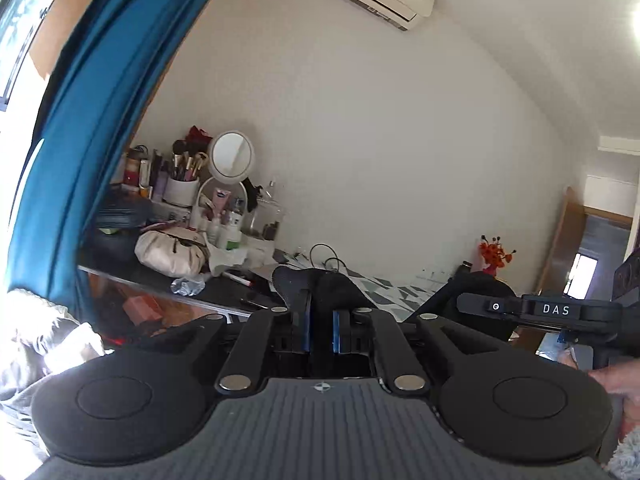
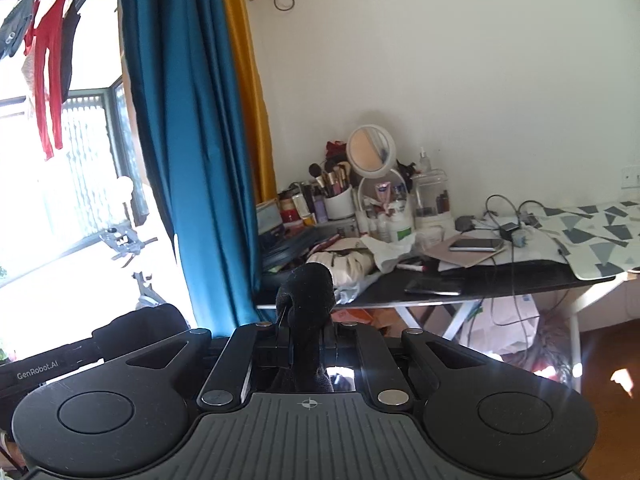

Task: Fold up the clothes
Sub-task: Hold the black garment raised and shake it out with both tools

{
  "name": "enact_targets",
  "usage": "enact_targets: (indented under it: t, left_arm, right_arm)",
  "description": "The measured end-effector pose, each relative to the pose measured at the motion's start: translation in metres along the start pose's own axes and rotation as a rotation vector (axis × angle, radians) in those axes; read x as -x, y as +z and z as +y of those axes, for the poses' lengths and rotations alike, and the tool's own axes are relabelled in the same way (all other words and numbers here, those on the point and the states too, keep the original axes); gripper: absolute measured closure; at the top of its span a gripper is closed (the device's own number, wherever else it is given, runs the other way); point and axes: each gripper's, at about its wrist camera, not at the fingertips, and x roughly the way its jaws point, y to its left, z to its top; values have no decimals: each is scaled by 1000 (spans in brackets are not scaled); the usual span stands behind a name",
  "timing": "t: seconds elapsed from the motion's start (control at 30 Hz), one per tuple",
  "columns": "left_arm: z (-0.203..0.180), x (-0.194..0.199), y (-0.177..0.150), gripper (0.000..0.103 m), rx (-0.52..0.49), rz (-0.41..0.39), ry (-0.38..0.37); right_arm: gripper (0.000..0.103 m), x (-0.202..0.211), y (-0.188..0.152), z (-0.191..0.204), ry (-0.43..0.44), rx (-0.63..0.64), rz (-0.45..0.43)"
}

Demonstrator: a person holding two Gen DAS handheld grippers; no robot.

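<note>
Pinching a black garment (image 1: 320, 284) between narrow jaws, the left tool (image 1: 320, 330) lifts it before the cluttered worktop (image 2: 500, 280); the right tool (image 2: 308, 340) clamps it too, its lower part hidden.

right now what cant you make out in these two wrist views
- Left wrist view: the dark garment pinched in the left gripper hangs below the gripper body, so its type and shape are hidden.
- Right wrist view: the same goes for the black cloth in the right gripper.
- Both views: no folding surface shows, cut off by the bottom edge.
- Right wrist view: labels on the bottles on the desk are too small.
</note>
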Motion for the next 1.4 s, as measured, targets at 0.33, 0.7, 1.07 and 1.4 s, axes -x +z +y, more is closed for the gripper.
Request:
enact_targets:
  t: [0.33, 0.7, 1.07, 1.4]
  left_arm:
    - [-103, -85, 3, 93, -44, -21, -95]
    - [-297, -250, -32, 93, -12, 16, -331]
    - [-400, -398, -49, 93, 38, 56, -495]
    - [-449, -528, -35, 93, 12, -7, -568]
  right_arm:
    - [95, 42, 12, -120, -25, -76, -88]
    - [95, 145, 49, -340, -168, -99, -150]
    - [95, 251, 104, -515, -426, -171, -287]
    - [94, 262, 196, -665, -532, -160, -406]
